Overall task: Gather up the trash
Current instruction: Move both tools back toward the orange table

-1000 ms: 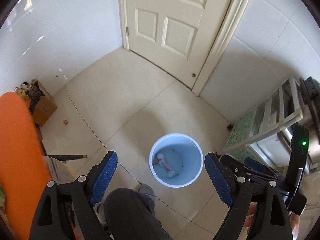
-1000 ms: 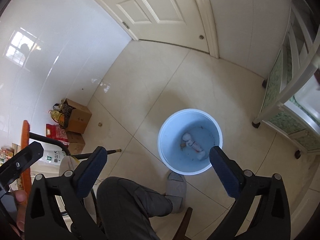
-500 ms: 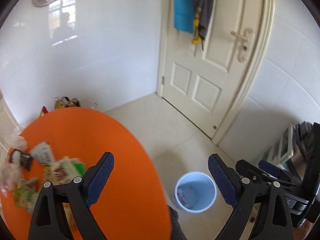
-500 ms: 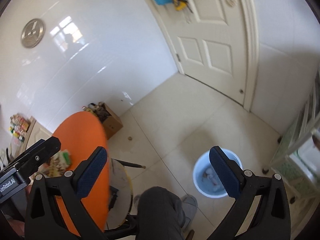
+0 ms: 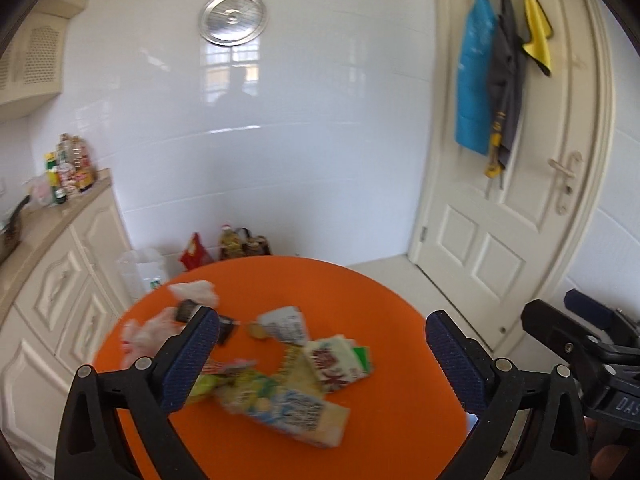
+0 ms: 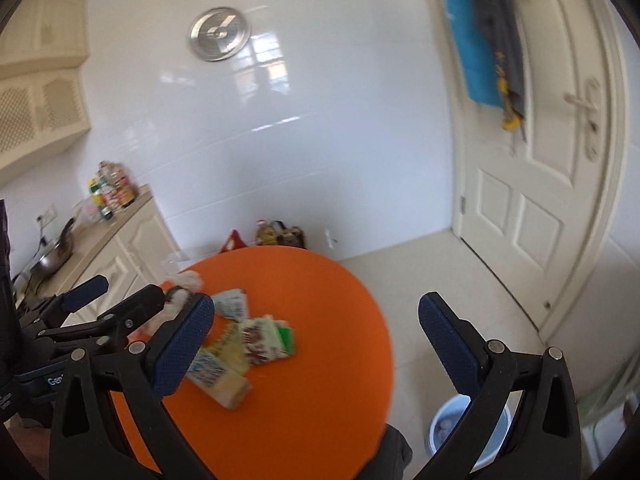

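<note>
Your left gripper [image 5: 322,354] hangs over the orange table [image 5: 384,432], and its jaws have just been opening — they now stand wide with nothing between them. The trash pile [image 5: 280,368] lies just ahead of and below it, nearer its left finger than its right. Going left to right: crumpled white plastic [image 5: 150,334] at the far left, a small dark packet [image 5: 187,311] behind the left pad, then the long yellow-and-blue wrapper [image 5: 288,410], and last the red-and-white packet [image 5: 338,364].

The wrapper's long axis runs from near your left pad down toward the lower right, so the jaws look to lie more along it than across it; a roll of the wrist would probably be needed.

Your right gripper [image 6: 316,344] is also spread wide and empty. From it the pile sits off to the left, at its left finger — so your left hand is judged the nearer one. The blue bin [image 6: 448,426] stands on the floor at the lower right, well apart from the pile.
</note>
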Motion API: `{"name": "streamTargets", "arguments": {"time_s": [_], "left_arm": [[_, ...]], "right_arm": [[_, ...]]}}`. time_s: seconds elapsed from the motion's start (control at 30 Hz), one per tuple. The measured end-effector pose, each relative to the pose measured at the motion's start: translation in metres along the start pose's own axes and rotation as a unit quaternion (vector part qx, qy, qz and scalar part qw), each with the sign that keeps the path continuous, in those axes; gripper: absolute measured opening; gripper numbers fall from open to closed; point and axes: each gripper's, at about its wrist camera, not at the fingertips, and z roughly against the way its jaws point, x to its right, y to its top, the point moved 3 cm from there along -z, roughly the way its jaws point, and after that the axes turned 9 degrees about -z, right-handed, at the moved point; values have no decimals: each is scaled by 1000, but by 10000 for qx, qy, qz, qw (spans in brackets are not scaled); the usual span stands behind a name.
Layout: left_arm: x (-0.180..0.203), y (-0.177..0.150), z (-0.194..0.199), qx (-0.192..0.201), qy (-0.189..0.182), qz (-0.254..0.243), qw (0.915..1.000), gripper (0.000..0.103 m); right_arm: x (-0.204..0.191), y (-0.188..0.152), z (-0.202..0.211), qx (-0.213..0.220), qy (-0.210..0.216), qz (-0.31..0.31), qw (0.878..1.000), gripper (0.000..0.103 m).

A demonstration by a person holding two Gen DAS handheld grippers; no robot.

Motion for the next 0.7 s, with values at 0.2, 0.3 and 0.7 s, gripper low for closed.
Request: {"name": "streamTargets", "arguments": {"time_s": [0.2, 0.3, 0.7], "left_arm": [[-31, -31, 44, 70, 577, 461, 9972, 102], [-39, -39, 70, 124, 817, 635, 9946, 102], [-45, -61, 122, -61, 1312, 944, 9868, 102]], "right_arm": [[-67, -5, 1, 103, 600, 636, 9961, 103], [-88, -11, 3, 82, 817, 854, 9930, 103], [-120, -41, -24, -442, 1075, 1440, 9827, 103]]}}
